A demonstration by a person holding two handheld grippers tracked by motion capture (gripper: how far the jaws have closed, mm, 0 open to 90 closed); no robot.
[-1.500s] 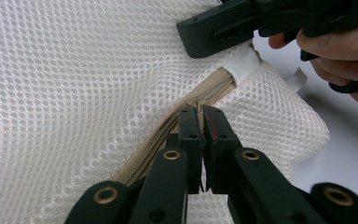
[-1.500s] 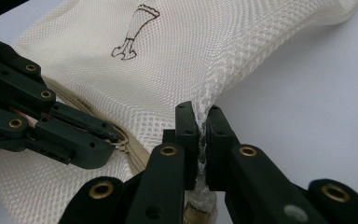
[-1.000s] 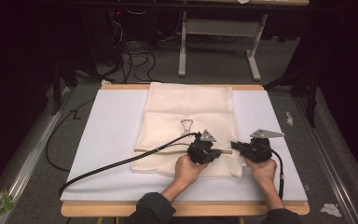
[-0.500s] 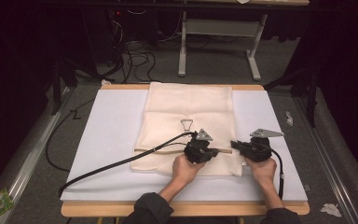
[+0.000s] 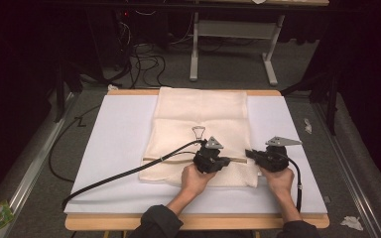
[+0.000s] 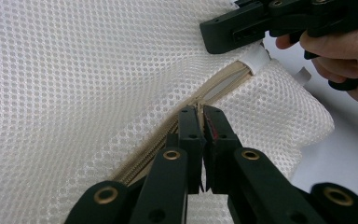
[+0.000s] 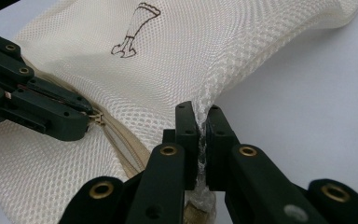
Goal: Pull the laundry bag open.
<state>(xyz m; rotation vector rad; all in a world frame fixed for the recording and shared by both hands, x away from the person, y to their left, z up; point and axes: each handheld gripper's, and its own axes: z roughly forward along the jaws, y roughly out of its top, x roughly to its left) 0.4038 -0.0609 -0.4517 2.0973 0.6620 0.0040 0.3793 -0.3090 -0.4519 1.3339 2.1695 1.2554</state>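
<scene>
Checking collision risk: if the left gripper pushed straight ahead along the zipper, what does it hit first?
Probably the right gripper. The left gripper, shut on the zipper of the mesh bag, points along it toward the bag's end, where the right gripper pinches the mesh. Depth is uncertain.

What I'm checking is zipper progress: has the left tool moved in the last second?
Yes, slightly: the left tool has slid leftward along the zipper, ending closer to the hanger print on the bag.
</scene>
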